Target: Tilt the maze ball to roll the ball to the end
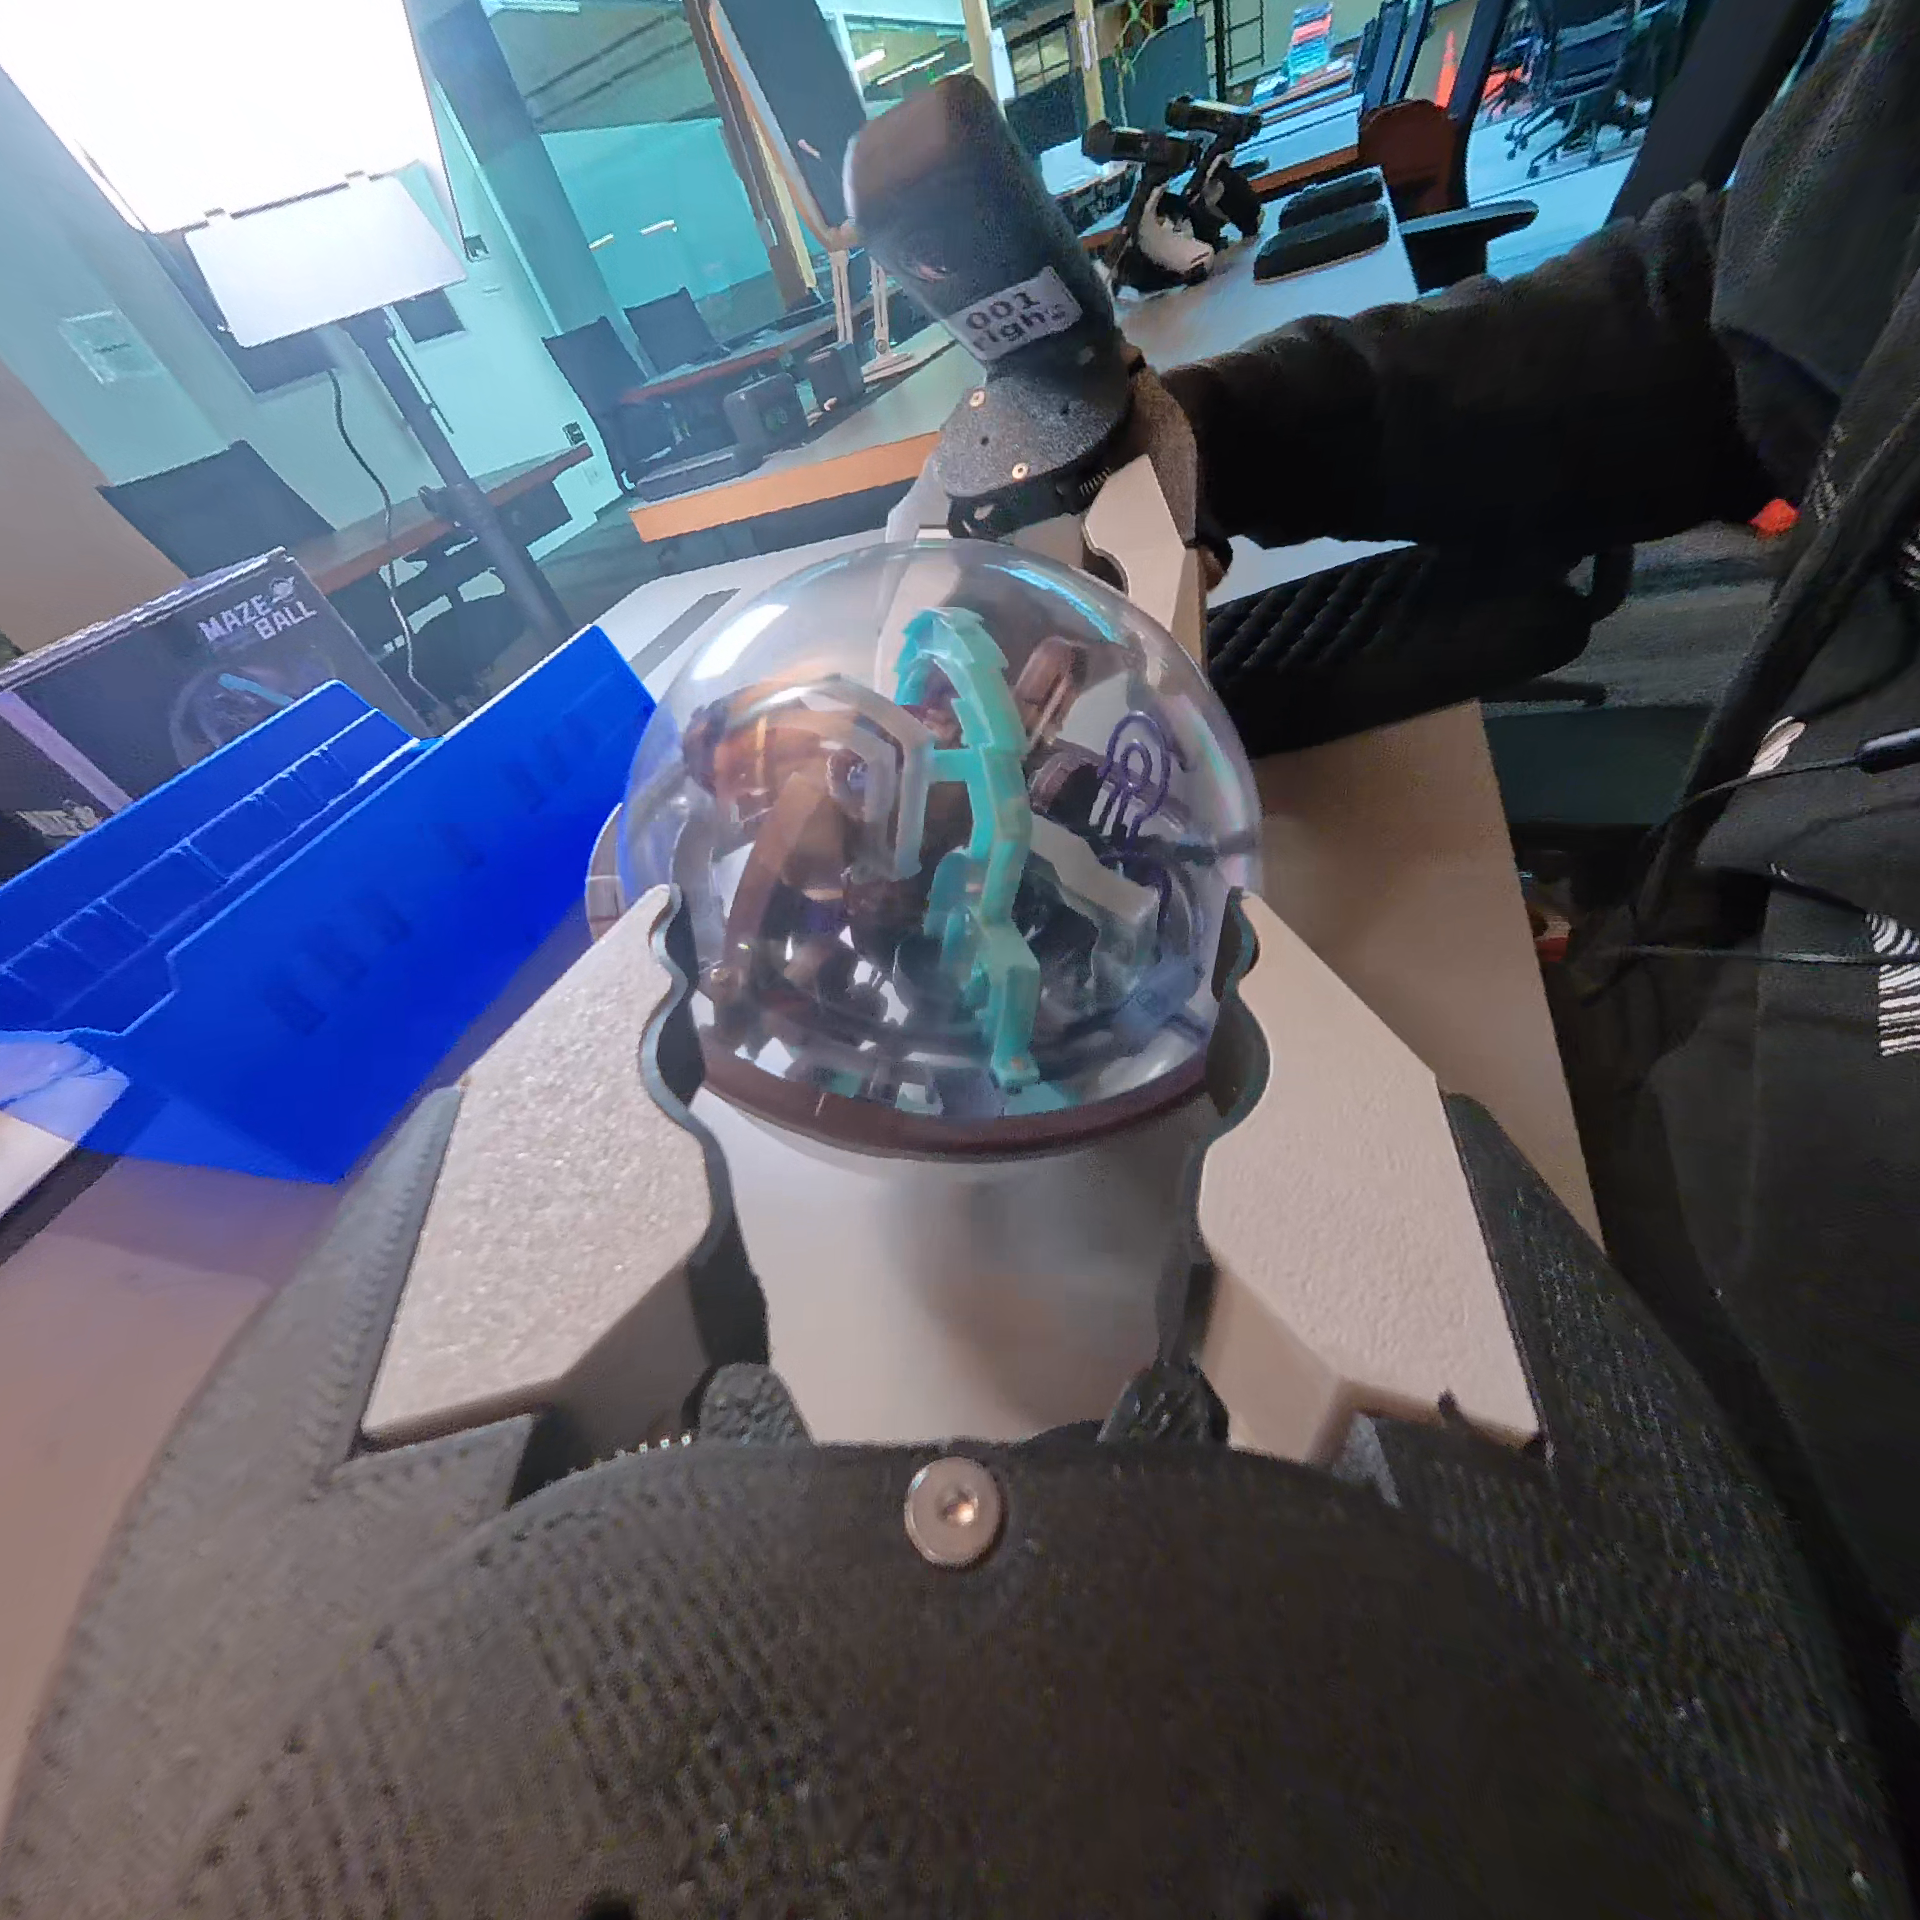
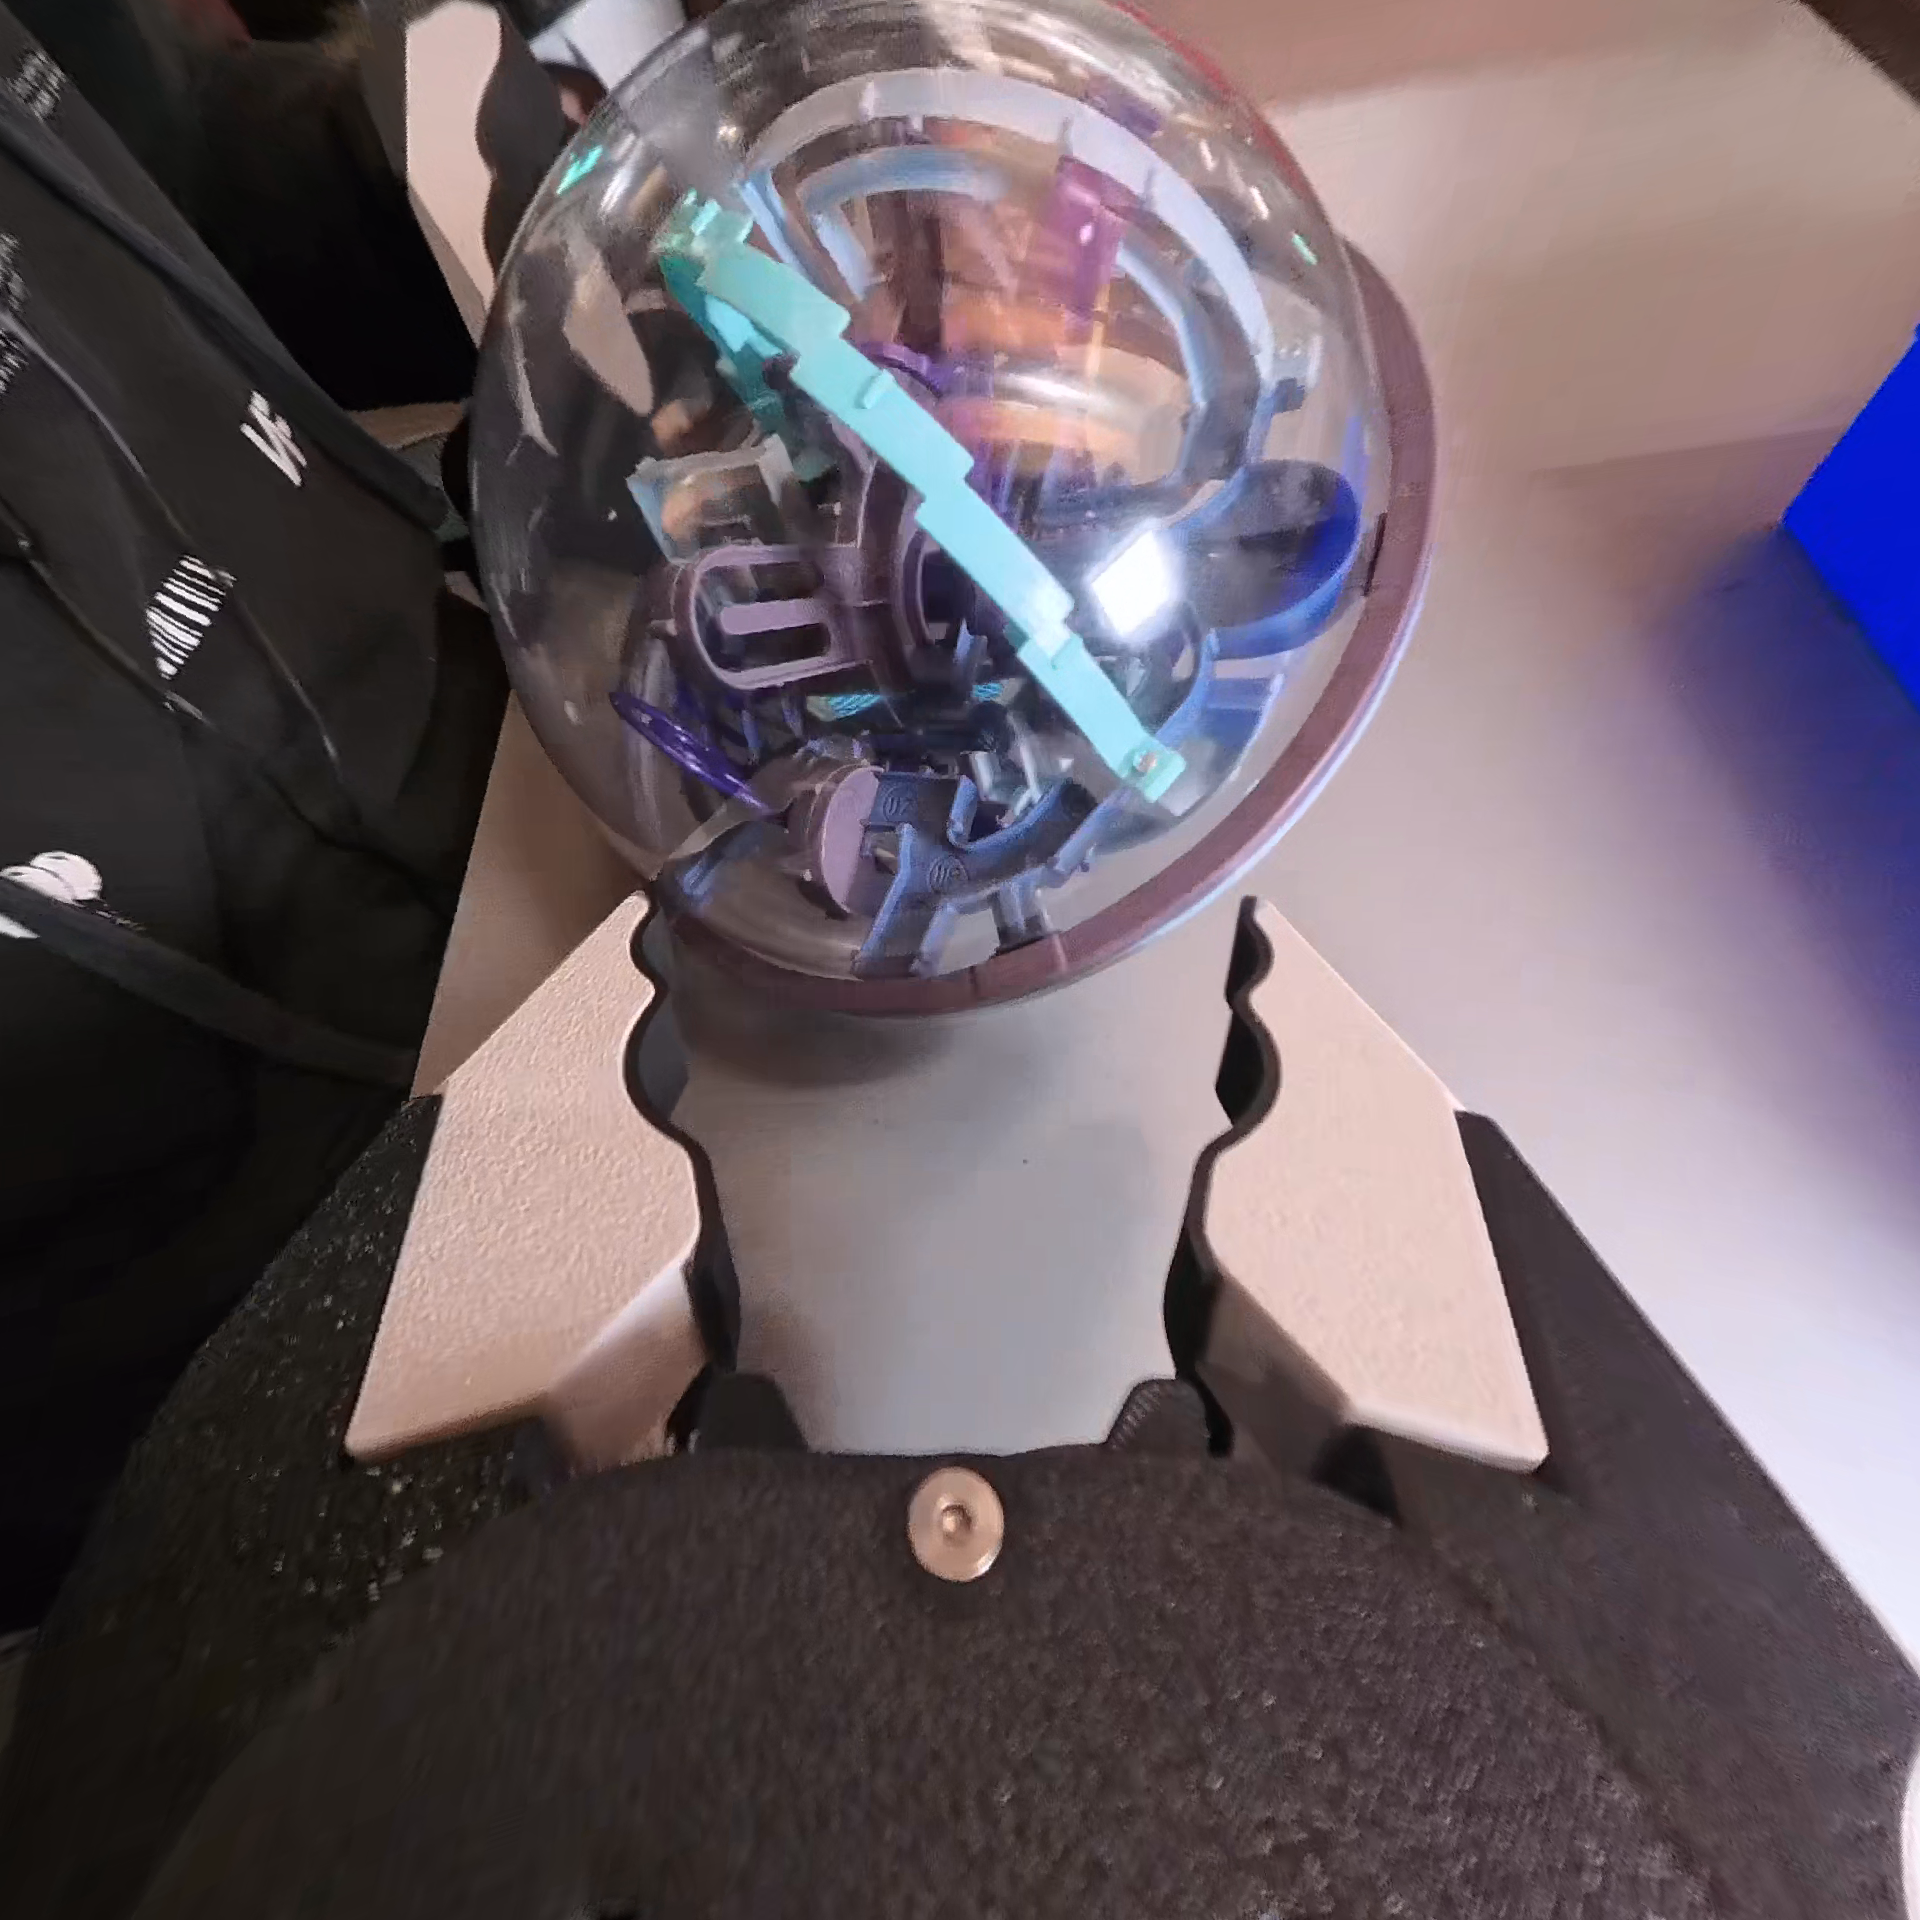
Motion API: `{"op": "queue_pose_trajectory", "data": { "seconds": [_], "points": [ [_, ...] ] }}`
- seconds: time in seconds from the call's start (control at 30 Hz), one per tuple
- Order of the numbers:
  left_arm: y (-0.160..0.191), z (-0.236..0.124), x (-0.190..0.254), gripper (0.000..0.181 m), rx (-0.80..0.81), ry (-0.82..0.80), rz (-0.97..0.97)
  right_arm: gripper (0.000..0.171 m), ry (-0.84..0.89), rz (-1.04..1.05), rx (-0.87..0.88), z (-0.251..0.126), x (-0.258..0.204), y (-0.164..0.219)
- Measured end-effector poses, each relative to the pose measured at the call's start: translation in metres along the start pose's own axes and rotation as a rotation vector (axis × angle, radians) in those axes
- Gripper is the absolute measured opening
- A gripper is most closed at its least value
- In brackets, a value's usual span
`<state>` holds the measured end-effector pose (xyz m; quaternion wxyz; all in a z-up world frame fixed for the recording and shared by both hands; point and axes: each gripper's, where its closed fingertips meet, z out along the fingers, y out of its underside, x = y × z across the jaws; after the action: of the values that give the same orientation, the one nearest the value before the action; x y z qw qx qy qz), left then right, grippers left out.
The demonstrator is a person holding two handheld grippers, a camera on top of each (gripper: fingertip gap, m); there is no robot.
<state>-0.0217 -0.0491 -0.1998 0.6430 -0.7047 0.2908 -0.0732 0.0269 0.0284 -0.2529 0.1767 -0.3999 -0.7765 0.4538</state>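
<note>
The maze ball is a clear sphere with teal, purple, brown and blue tracks inside and a dark rim band. It is held above the table edge. My left gripper is shut on its lower part, a finger on each side. My right gripper grips the ball from the opposite side with its fingertips at the rim. The right gripper's body shows behind the ball in the left wrist view, held by a gloved hand. A small metallic bead appears to sit at the lower end of the teal track.
A blue plastic bin lies on the pale table left of the ball and shows in the right wrist view. A dark toy box stands behind it. A person in black clothing is close beside the table edge.
</note>
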Motion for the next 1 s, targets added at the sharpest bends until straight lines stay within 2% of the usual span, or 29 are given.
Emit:
{"op": "queue_pose_trajectory", "data": {
  "seconds": [0.17,0.23,0.3,0.37,0.47,0.57,0.6,0.7,0.77,0.83,1.0],
  "points": [
    [0.001,-0.004,-0.009,0.099,0.028,0.000,-0.031,0.104,-0.009,0.038,-0.006,-0.006,0.028,-0.003],
    [-0.004,-0.008,-0.009,0.098,0.068,0.020,-0.033,0.099,0.065,0.049,-0.024,-0.011,0.048,-0.001],
    [-0.011,-0.016,0.001,0.090,0.119,0.107,-0.038,0.086,0.218,0.050,-0.029,-0.022,0.074,0.000],
    [-0.019,-0.026,0.004,0.083,0.180,0.181,-0.077,0.085,0.305,0.066,0.023,-0.036,0.086,-0.006],
    [-0.028,-0.041,-0.033,0.081,0.261,0.108,-0.184,0.085,0.327,0.126,0.104,-0.049,0.080,-0.014],
    [0.001,-0.040,-0.086,0.079,0.177,-0.029,-0.369,0.086,0.295,0.136,0.148,-0.047,0.057,-0.018],
    [0.015,-0.035,-0.091,0.085,0.120,-0.006,-0.469,0.087,0.274,0.134,0.167,-0.044,0.047,-0.022],
    [0.035,-0.012,-0.064,0.099,-0.016,0.238,-0.748,0.085,0.233,0.125,0.220,-0.031,0.023,-0.034],
    [0.037,-0.002,-0.055,0.086,-0.029,0.267,-0.728,0.089,0.239,0.102,0.219,-0.021,0.015,-0.036],
    [0.038,0.004,-0.053,0.082,-0.053,0.240,-0.663,0.093,0.301,0.087,0.201,-0.020,0.019,-0.033],
    [0.032,0.014,-0.056,0.087,-0.048,0.201,-0.611,0.085,0.301,0.166,0.253,-0.026,0.017,-0.026]
  ]
}}
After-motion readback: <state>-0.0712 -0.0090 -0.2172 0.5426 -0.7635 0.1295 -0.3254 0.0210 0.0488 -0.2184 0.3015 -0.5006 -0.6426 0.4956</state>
